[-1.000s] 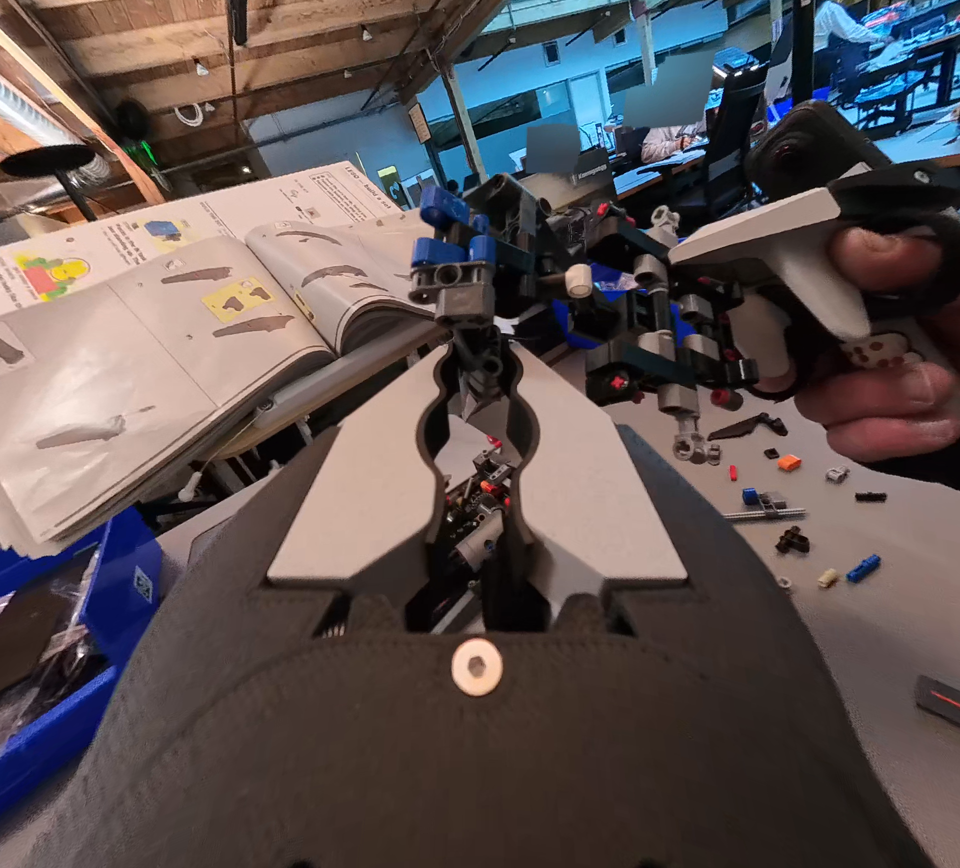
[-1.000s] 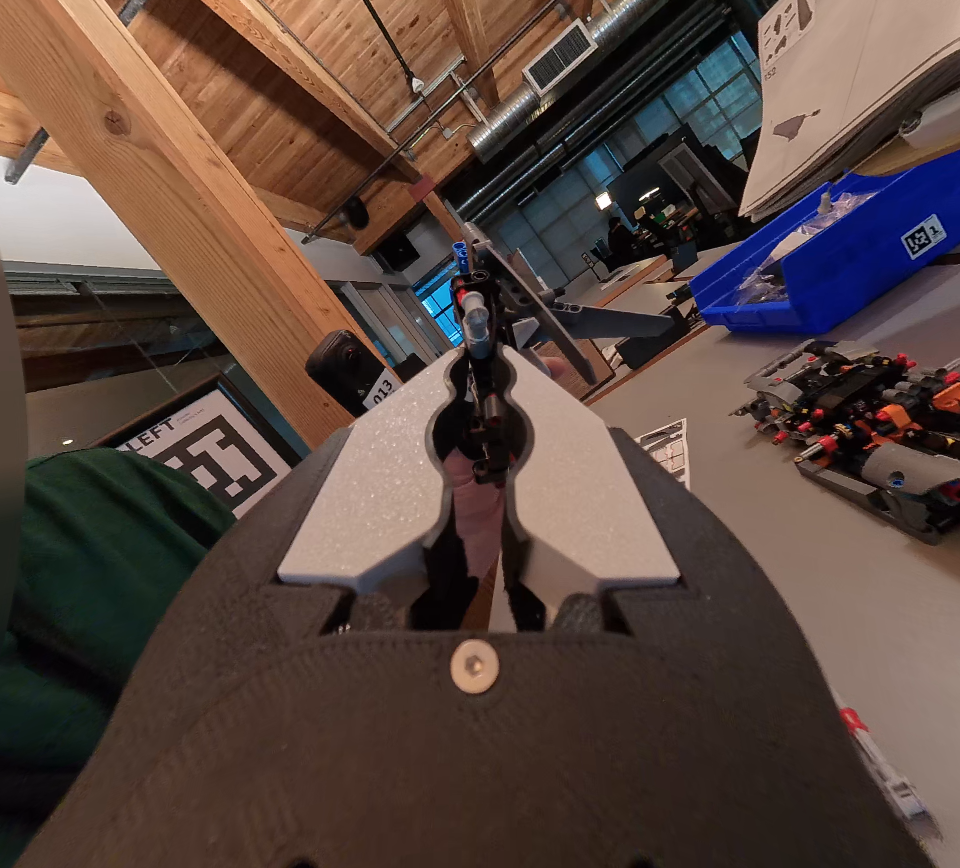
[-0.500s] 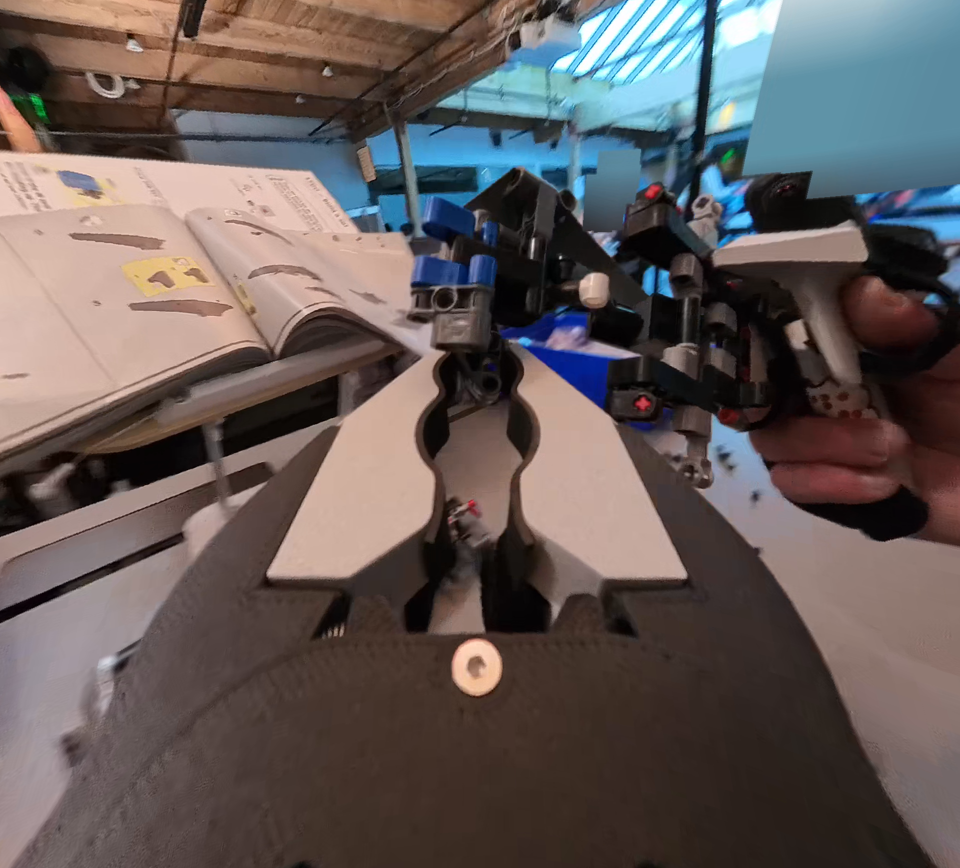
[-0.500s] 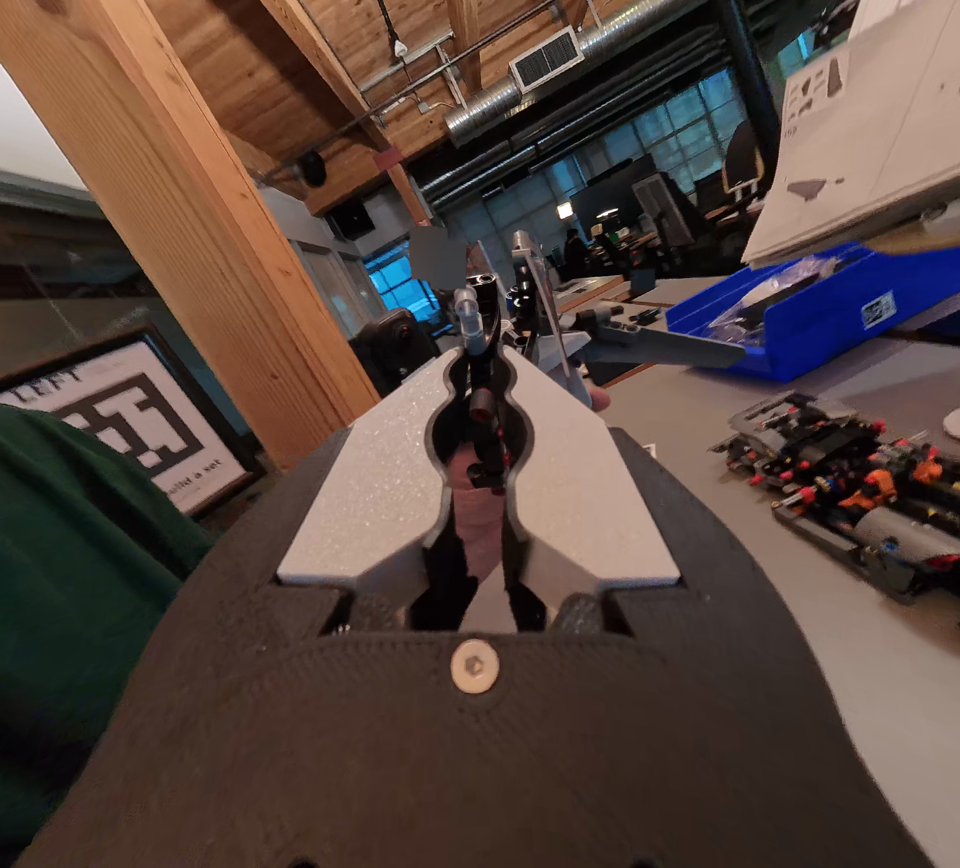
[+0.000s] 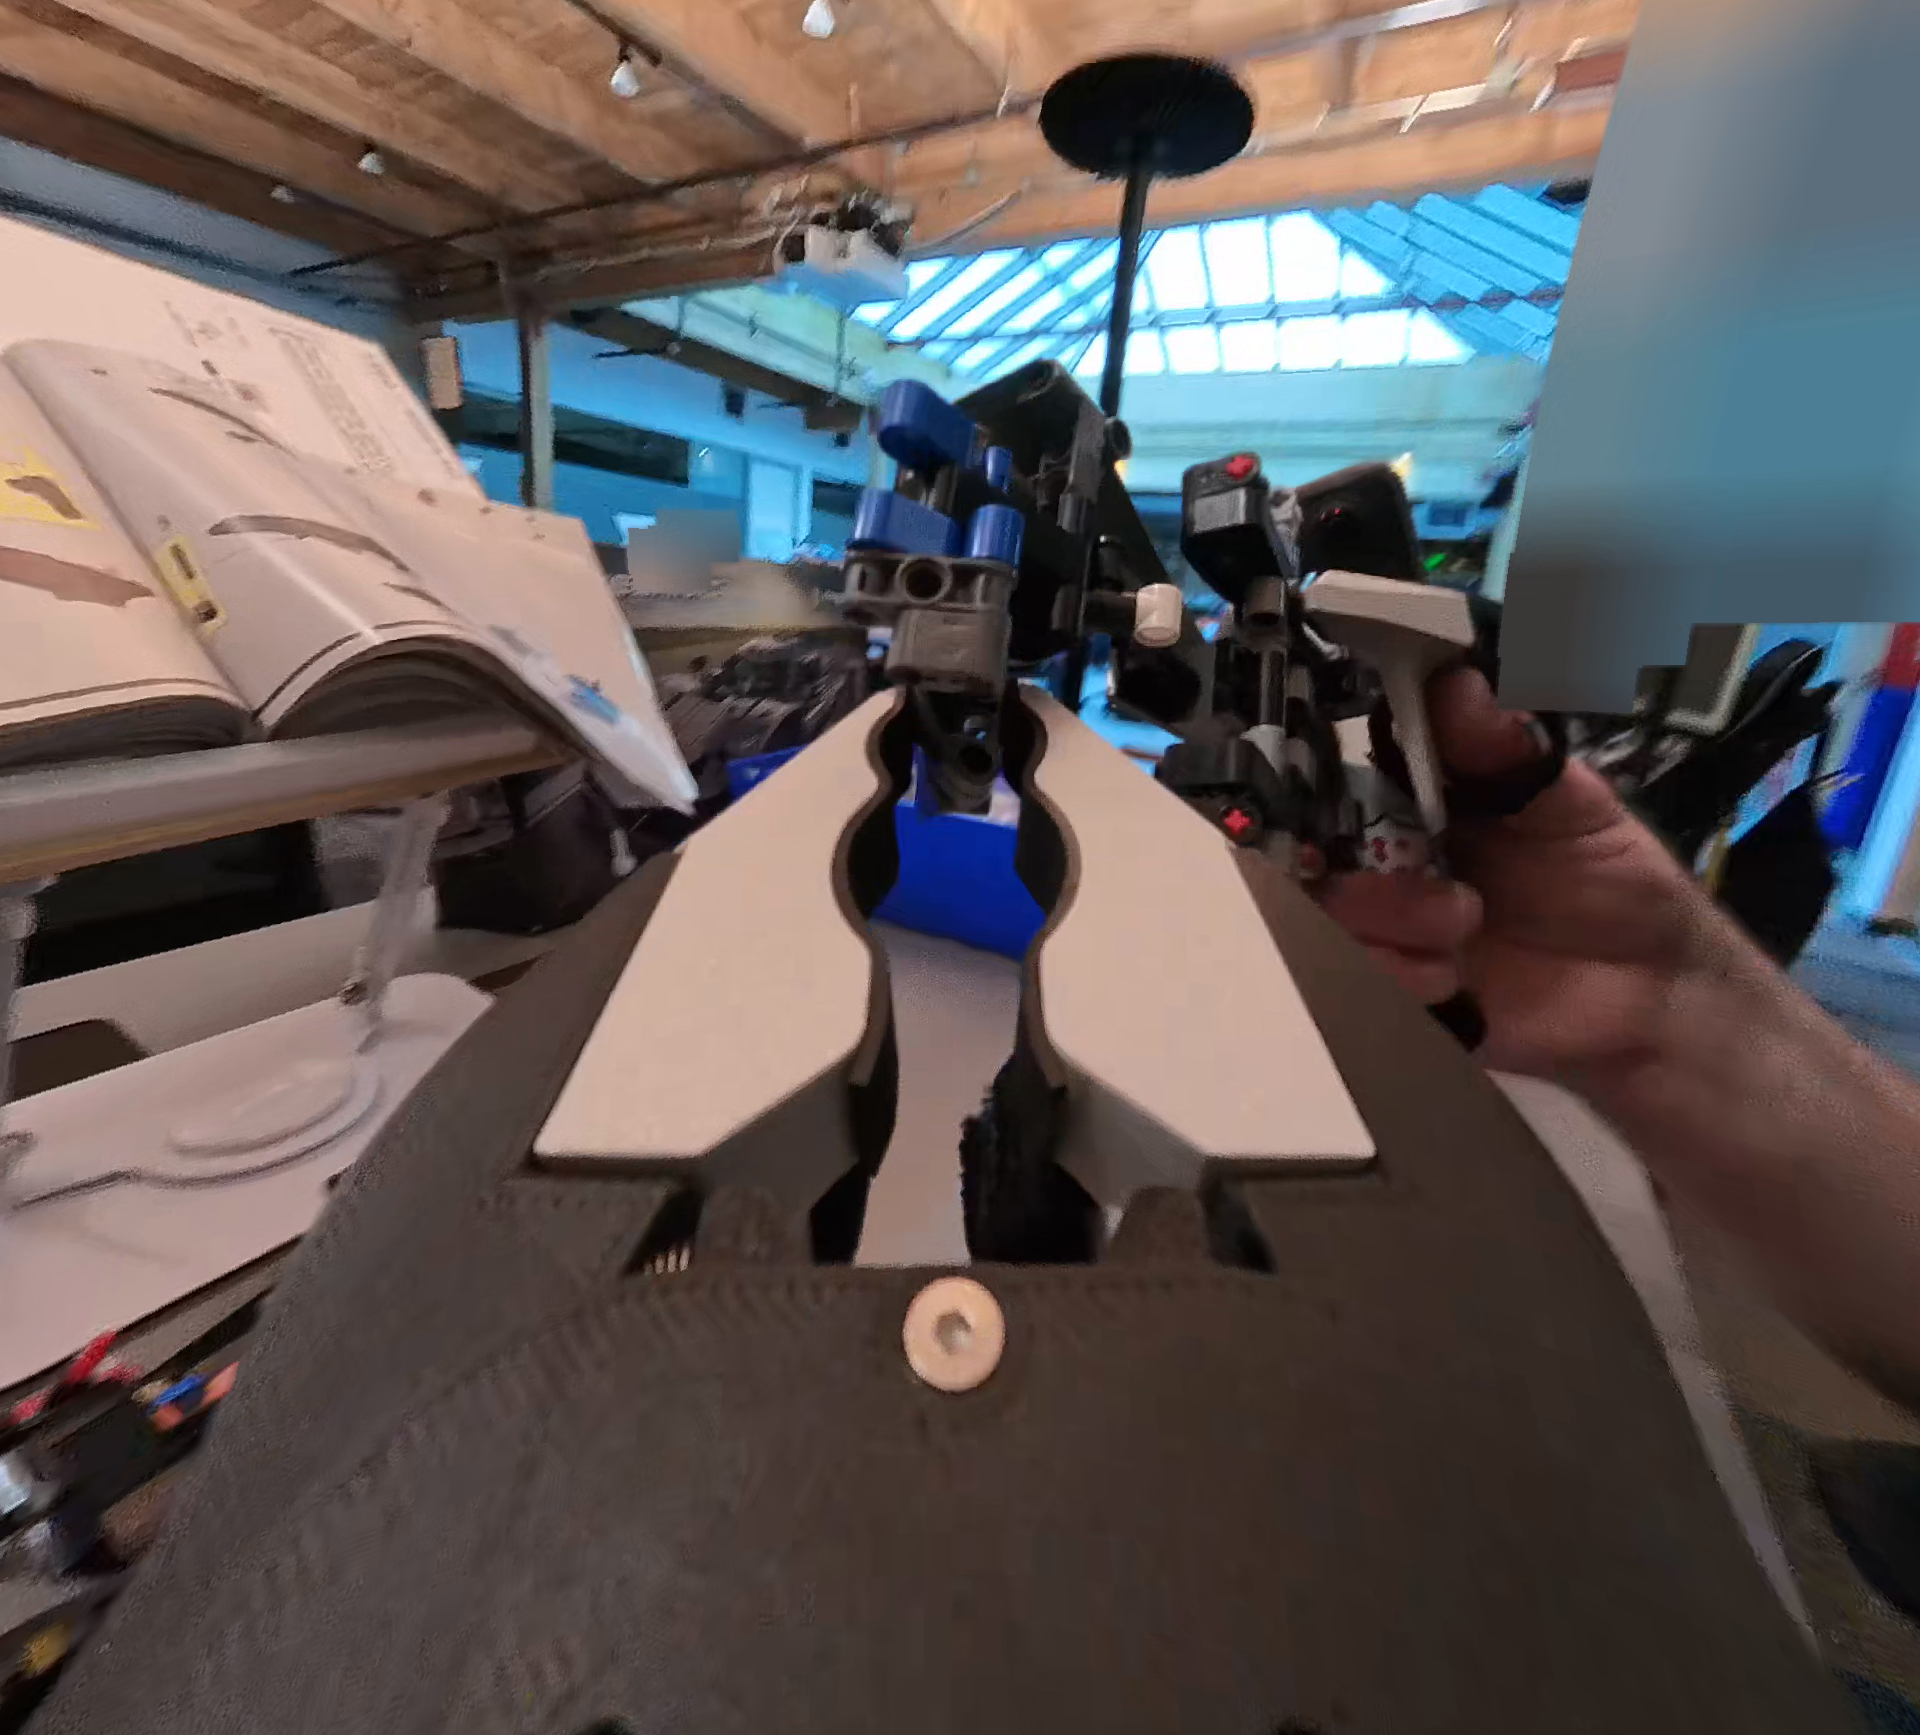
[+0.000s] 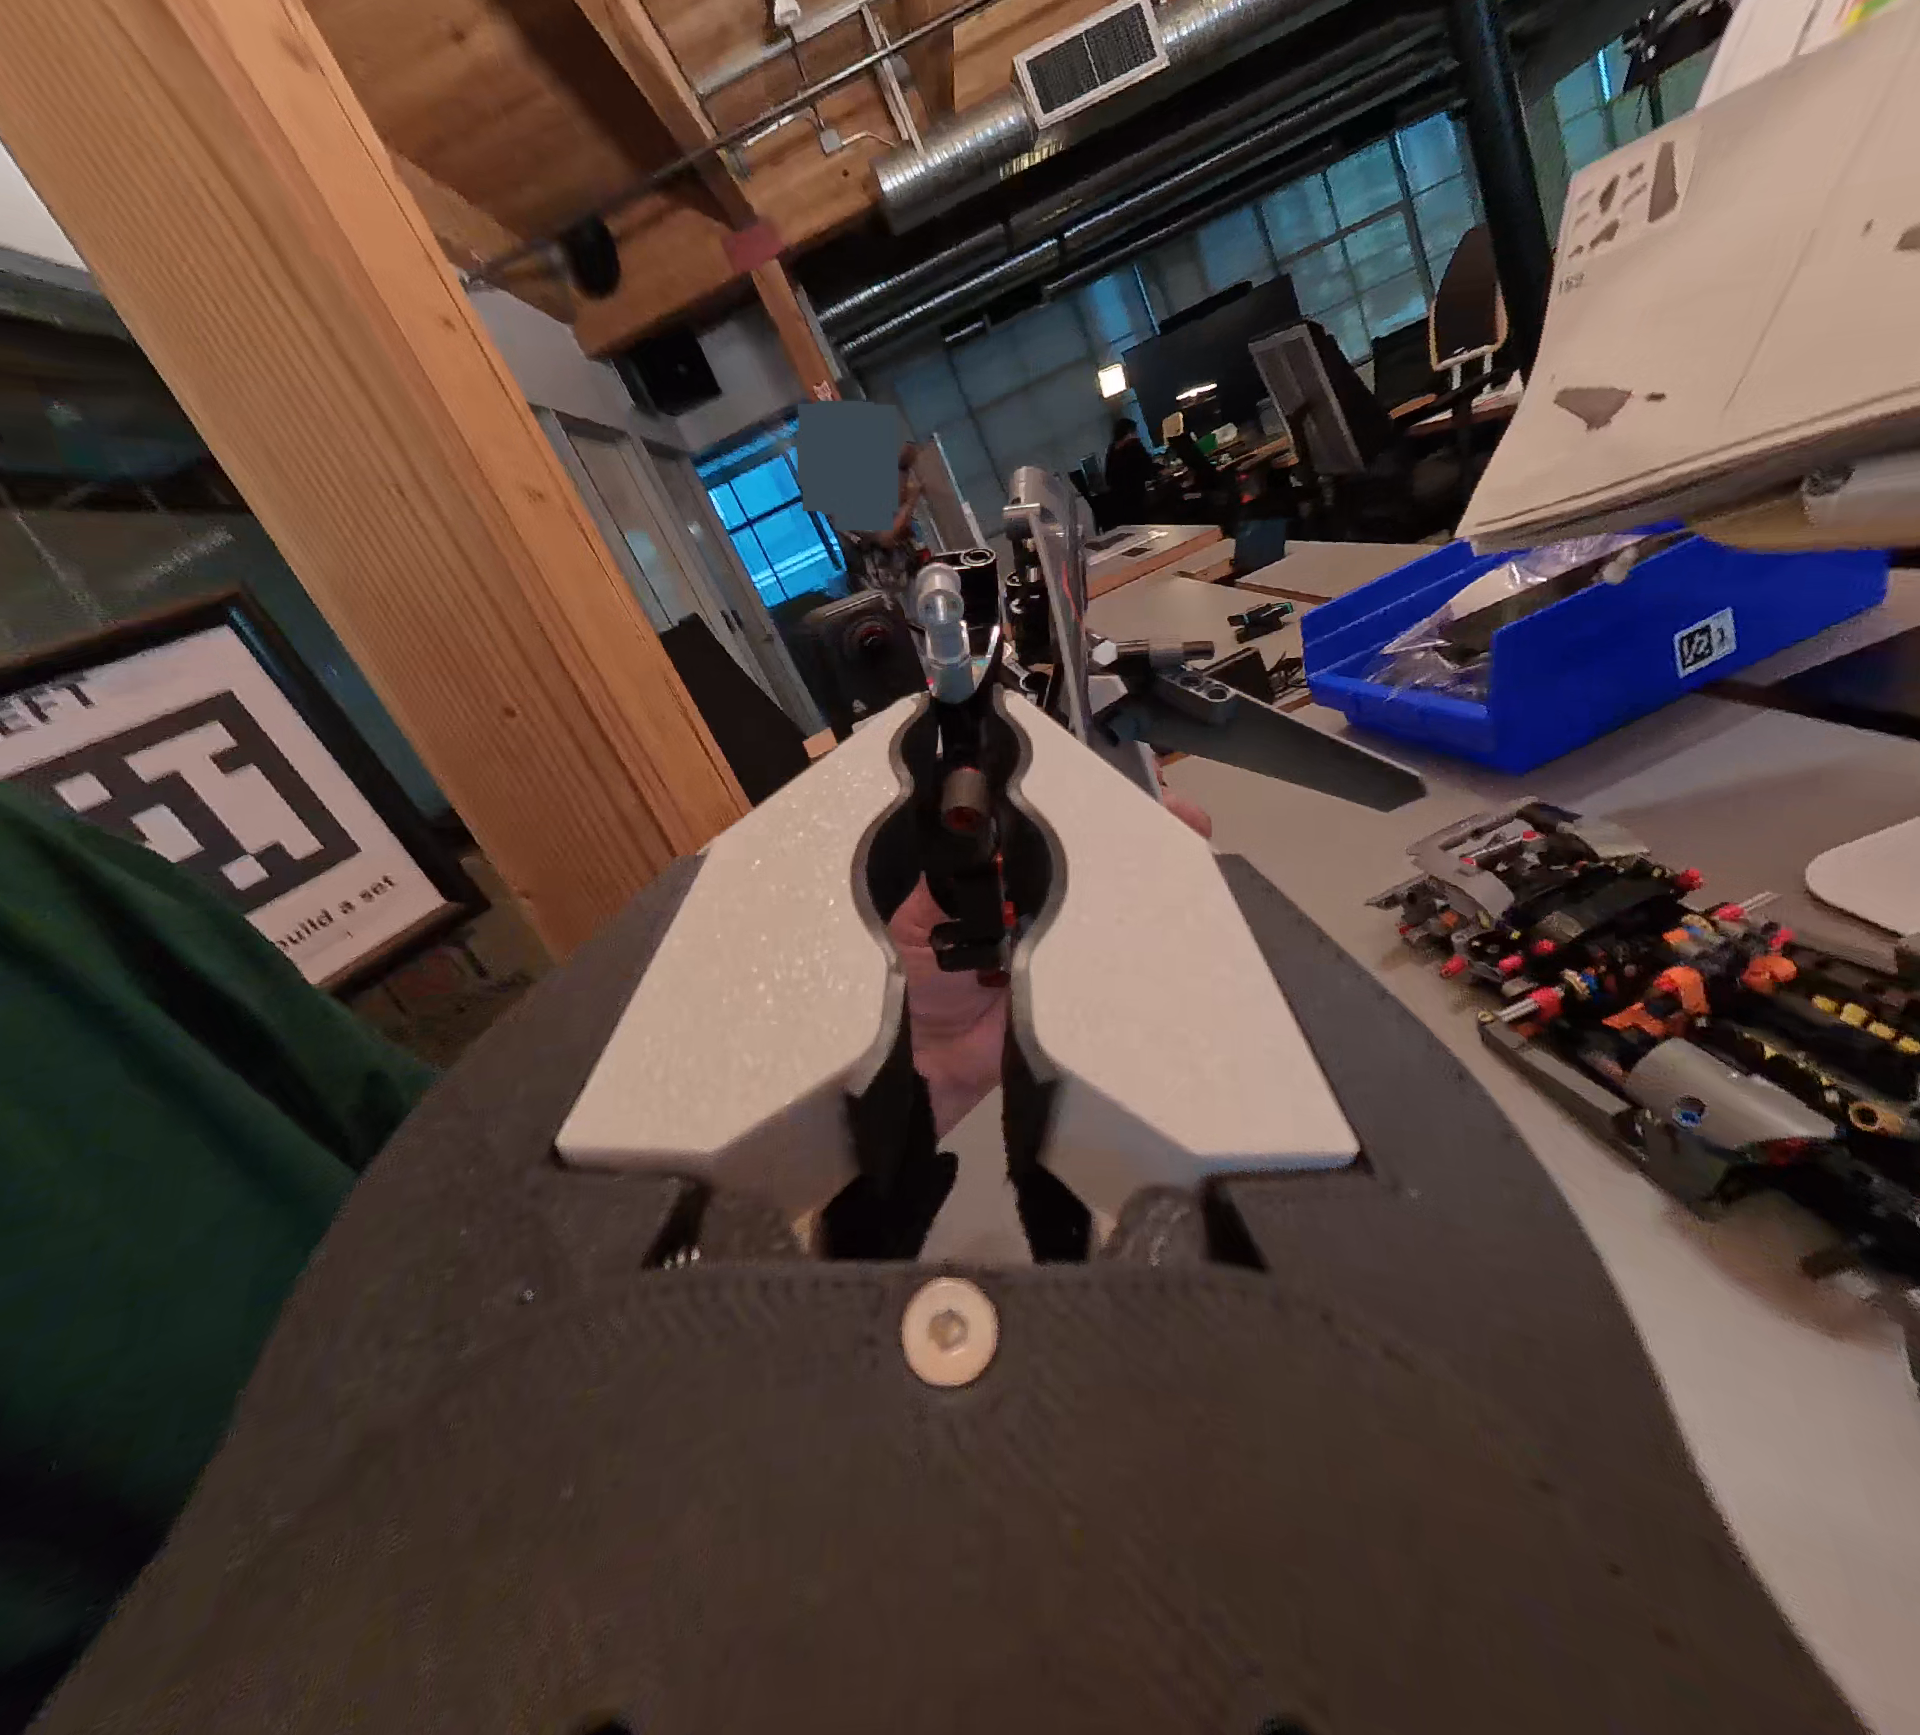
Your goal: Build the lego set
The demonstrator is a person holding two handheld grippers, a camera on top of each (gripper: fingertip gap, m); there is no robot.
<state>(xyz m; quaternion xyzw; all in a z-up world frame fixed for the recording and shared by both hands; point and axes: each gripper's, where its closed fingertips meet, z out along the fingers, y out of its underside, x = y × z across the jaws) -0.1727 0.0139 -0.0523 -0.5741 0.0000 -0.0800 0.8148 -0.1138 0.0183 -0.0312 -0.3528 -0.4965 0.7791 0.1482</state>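
Observation:
A black, grey and blue lego sub-assembly is held up in the air between both grippers. My left gripper is shut on its grey and blue end. My right gripper is shut on its other, black end with red pins; it also shows in the left wrist view, held by a hand. A larger lego chassis with orange and red parts lies on the grey table at the right.
An open instruction book rests on a stand at the left. A blue bin with bags stands behind the chassis. A wooden post and a framed marker sign are at the left. A green sleeve is close by. Tip to tip, the grippers are about 7 cm apart.
Both grippers have tilted up and turned with the sub-assembly still held between them. The table with loose small parts has dropped out of the left wrist view.

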